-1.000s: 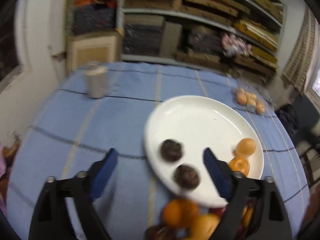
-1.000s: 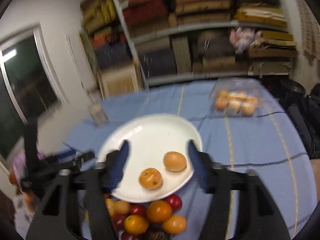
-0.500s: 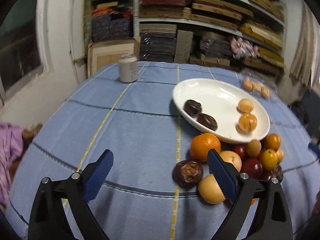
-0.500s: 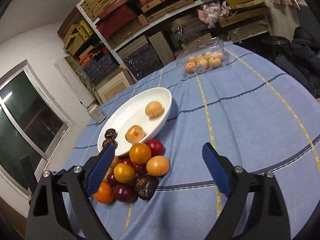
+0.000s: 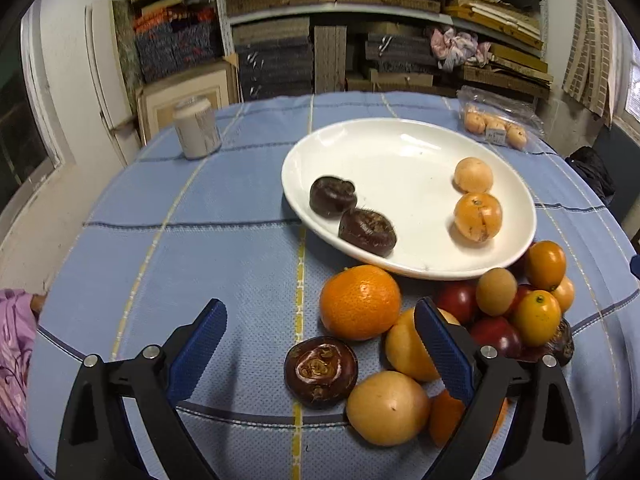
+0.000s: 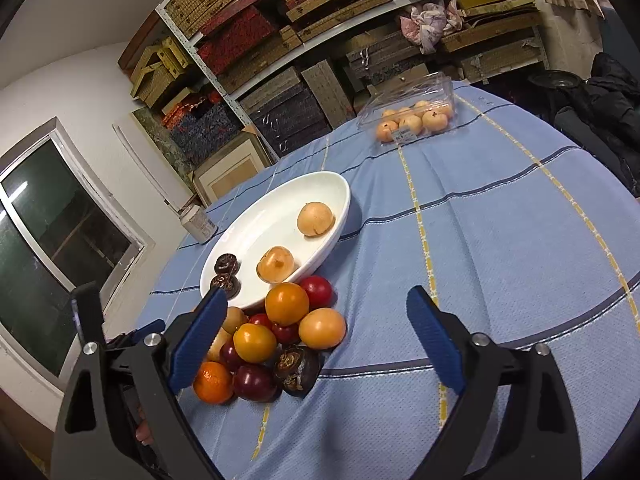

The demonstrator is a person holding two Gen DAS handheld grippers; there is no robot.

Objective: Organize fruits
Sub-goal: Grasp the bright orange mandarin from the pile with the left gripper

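A white plate [image 5: 400,140] on the blue cloth holds two dark brown fruits [image 5: 333,196] and two pale orange ones [image 5: 477,217]. In front of it lies a pile: a big orange [image 5: 360,302], a dark brown fruit [image 5: 320,372], a pale yellow fruit [image 5: 387,408], red and small orange ones [image 5: 536,316]. My left gripper [image 5: 318,304] hangs open just over the pile's left side, touching nothing. My right gripper [image 6: 316,293] is still opening, with the pile [image 6: 280,328] by its left finger and no fruit against the pads. The plate [image 6: 276,212] lies beyond it.
A white can [image 5: 197,128] stands at the back left. A clear plastic box of pale orange fruit [image 6: 412,118] sits at the far right edge. Shelves of stacked goods fill the wall behind. Purple cloth [image 5: 12,352] lies off the table's left; a dark bag [image 6: 600,100] lies off its right.
Both grippers have drawn back from over the plate and sunk toward the fruit pile. The right jaws have spread wider. The fruit has not moved.
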